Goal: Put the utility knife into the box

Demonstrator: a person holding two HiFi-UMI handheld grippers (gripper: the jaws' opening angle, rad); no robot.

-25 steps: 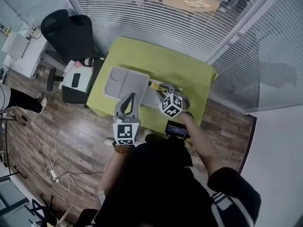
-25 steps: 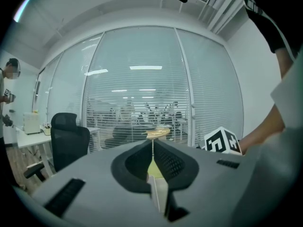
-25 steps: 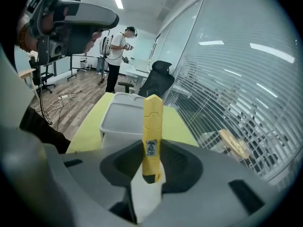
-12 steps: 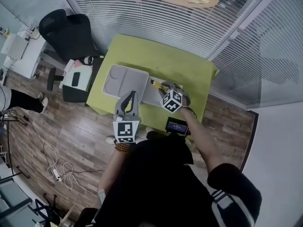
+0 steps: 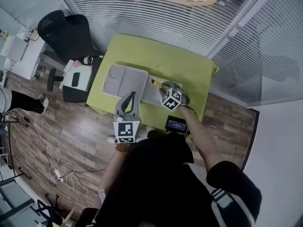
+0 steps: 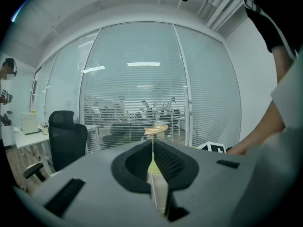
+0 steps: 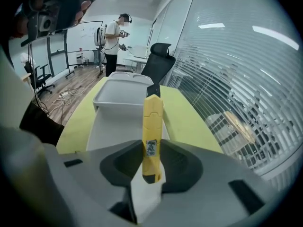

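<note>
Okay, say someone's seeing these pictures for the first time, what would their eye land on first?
The yellow utility knife stands out first, clamped upright in the right hand-held gripper and pointing toward the open grey box. Next comes the lime-green table under that box, bright against the wooden floor. The left hand-held gripper sits shut and empty near the table's front edge.

Black top (image 5: 156,183), white stripes on the right sleeve (image 5: 232,193); brown bead bracelet (image 5: 122,148) at the left wrist. Nearer the tabletop (image 5: 180,65), grey left gripper (image 5: 131,96) and right gripper (image 5: 162,84) each bear a black-and-white marker cube.
</note>
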